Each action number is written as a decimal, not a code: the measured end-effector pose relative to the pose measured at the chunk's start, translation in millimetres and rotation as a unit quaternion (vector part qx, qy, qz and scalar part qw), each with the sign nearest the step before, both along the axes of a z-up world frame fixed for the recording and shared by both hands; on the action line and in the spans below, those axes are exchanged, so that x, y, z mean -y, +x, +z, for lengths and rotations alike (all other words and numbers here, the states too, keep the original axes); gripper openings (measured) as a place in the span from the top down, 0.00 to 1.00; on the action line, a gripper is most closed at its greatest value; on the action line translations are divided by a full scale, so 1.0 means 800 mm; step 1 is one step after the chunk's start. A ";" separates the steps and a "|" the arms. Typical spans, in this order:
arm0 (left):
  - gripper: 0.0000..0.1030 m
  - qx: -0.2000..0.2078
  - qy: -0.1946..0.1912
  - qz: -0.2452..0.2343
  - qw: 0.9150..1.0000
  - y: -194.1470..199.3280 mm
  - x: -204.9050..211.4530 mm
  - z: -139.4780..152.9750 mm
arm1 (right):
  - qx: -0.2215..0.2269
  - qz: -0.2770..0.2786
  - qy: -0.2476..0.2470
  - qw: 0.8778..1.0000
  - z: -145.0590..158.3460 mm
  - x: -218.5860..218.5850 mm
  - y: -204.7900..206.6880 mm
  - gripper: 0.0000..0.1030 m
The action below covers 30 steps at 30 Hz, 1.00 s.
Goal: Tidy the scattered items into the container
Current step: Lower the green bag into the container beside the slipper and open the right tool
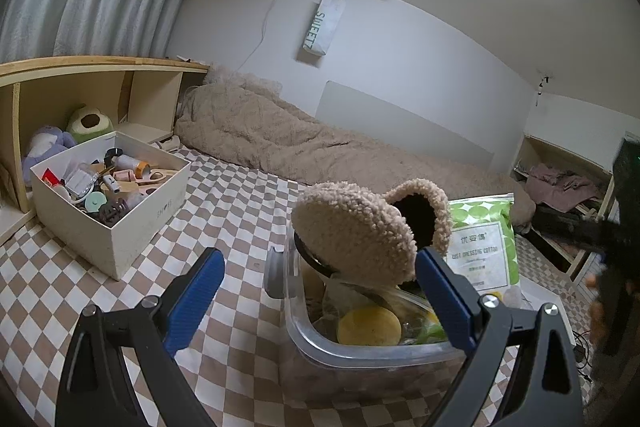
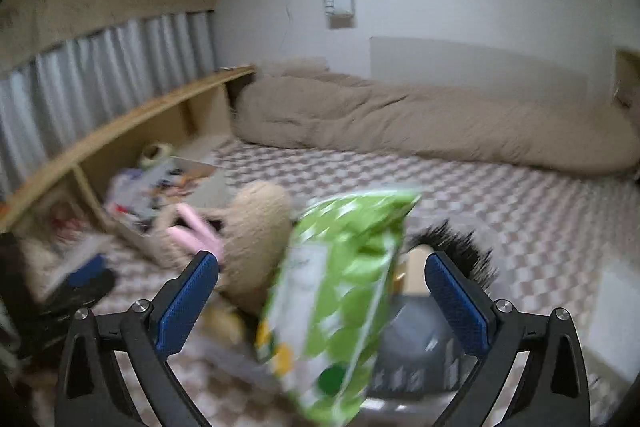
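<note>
Here the clear plastic container (image 1: pixel 360 343) sits on the checked bed, piled high; the fleece slipper (image 1: pixel 360 231) on top is soft, light — best pinched at its collar. The green cotton-pad bag (image 2: pixel 340 299) is crinkly and slippery. Both the left gripper (image 1: pixel 320 275) and the right gripper (image 2: pixel 322 279) stand with jaws spread, pinching nothing. The cardboard box (image 1: pixel 132 223) sits aside.

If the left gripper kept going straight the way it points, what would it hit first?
Most likely the fleece slipper sticking out of the clear bin; the left gripper is open and aimed right at it. Depth is hard to judge.
</note>
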<state>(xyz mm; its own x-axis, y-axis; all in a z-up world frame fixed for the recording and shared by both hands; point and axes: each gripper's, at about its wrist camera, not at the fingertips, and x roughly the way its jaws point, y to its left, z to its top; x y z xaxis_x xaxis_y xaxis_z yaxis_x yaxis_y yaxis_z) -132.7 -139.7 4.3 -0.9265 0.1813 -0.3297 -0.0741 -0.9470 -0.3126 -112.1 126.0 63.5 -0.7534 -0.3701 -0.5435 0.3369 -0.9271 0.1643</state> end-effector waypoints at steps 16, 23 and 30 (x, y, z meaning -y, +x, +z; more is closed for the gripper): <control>0.06 0.002 -0.010 -0.012 1.000 0.005 -0.013 -0.001 | 0.070 0.057 -0.039 0.995 -0.048 0.032 -0.022 0.83; 0.06 0.000 -0.014 -0.015 1.000 0.011 -0.016 -0.001 | 0.076 0.068 -0.059 0.993 -0.053 0.036 -0.020 0.92; 0.06 -0.003 -0.002 -0.012 1.000 0.014 -0.012 0.001 | 0.074 0.026 -0.063 0.995 -0.056 0.010 -0.002 0.92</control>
